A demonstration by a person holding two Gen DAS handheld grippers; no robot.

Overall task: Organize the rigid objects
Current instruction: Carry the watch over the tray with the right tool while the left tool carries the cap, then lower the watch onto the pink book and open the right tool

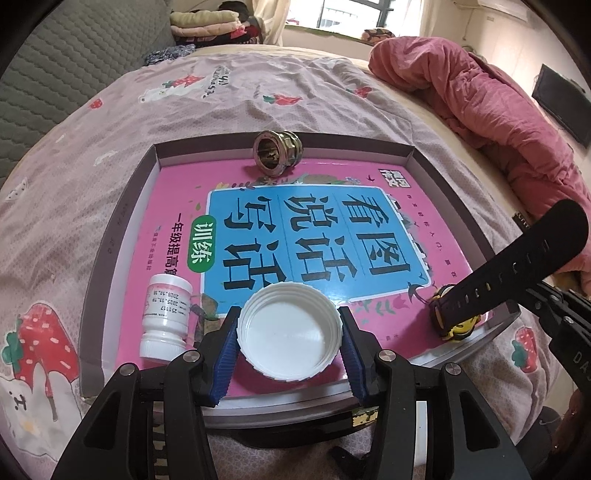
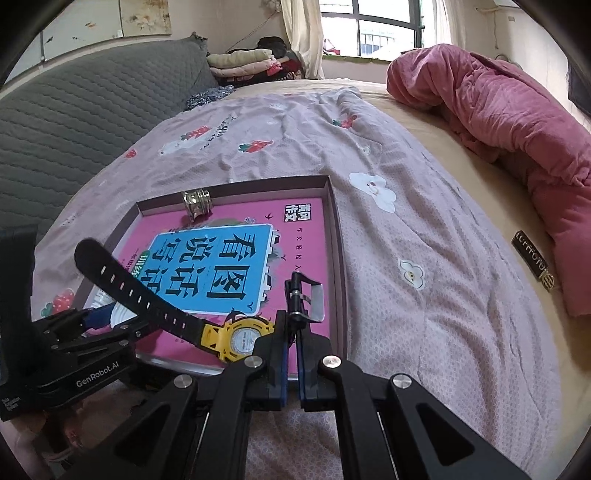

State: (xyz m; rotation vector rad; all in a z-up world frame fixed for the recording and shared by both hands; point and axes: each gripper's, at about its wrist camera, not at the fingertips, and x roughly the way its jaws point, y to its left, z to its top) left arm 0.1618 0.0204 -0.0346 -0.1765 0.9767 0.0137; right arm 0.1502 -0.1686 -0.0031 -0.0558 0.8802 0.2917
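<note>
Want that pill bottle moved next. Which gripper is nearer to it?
Left. The left gripper, holding the white lid, sits right beside the pill bottle; the right gripper holds the watch across the tray.

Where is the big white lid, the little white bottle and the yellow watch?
white lid (image 1: 291, 328), left wrist view, its inner floor.
white bottle (image 1: 167, 314), left wrist view, its label.
yellow watch (image 2: 243, 338), right wrist view, its dial.

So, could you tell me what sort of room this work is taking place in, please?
Most likely a bedroom at home: the tray sits on a bed with a strawberry-print sheet, a bunched pink quilt beside it, and folded clothes by the window.
</note>
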